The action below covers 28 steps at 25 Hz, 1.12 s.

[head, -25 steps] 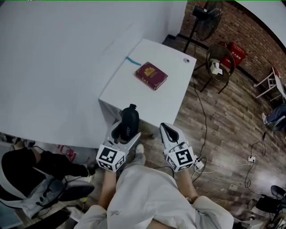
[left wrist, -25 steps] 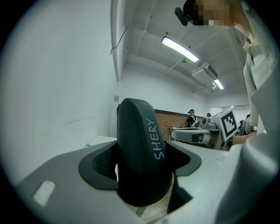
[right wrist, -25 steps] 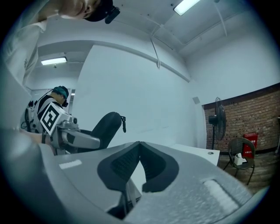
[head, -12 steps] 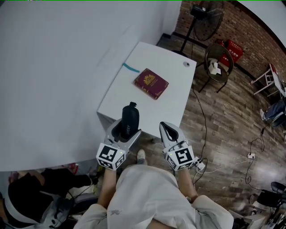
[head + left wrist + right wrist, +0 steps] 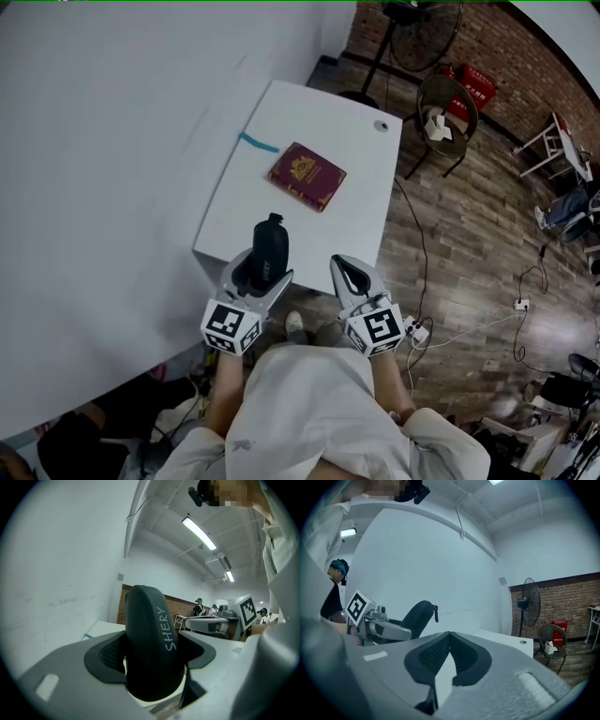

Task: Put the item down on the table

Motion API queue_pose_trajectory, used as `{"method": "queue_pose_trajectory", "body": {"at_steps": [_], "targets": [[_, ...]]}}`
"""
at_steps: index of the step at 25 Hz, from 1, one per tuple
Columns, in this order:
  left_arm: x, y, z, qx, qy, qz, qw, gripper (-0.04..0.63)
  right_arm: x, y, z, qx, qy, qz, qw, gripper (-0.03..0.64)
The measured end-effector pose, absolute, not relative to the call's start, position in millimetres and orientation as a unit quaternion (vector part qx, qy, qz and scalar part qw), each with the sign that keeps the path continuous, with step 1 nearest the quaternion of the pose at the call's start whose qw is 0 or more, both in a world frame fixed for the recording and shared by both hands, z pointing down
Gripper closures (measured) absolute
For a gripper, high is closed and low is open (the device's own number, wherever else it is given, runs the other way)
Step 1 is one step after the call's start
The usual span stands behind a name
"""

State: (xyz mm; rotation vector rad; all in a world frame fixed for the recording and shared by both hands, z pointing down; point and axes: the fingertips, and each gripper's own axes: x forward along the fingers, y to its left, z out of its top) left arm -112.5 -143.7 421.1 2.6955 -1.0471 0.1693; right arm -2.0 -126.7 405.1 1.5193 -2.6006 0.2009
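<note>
My left gripper (image 5: pixel 263 260) is shut on a black zip-up case (image 5: pixel 270 247) with white lettering, which stands upright between its pads (image 5: pixel 108 654). In the head view the case hangs over the near edge of the white table (image 5: pixel 234 225). The case (image 5: pixel 151 639) fills the middle of the left gripper view. My right gripper (image 5: pixel 349 273) is shut with nothing in it, its tips (image 5: pixel 449 634) touching, just off the table's near right corner. The case (image 5: pixel 417 617) shows at left in the right gripper view.
A dark red booklet (image 5: pixel 307 175) lies mid-table, a teal strip (image 5: pixel 257 142) at its left edge, a small round fitting (image 5: pixel 381 126) at the far right corner. A white wall borders the left. A chair (image 5: pixel 442 103), a fan and floor cables (image 5: pixel 424 281) are to the right.
Both grippers have moved forward toward the table; the case now hangs over its near edge. The jaws have not changed.
</note>
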Motion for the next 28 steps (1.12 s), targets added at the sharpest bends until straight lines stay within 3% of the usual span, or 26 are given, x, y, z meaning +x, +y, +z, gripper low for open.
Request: {"method": "queue_pose_trajectory", "body": {"at_steps": [28], "targets": [[-69,-235,509,0.894,-0.386,0.125,0.19,0.238,42,-230,474,0.46,-0.872,0.124,0.111,0.614]]}}
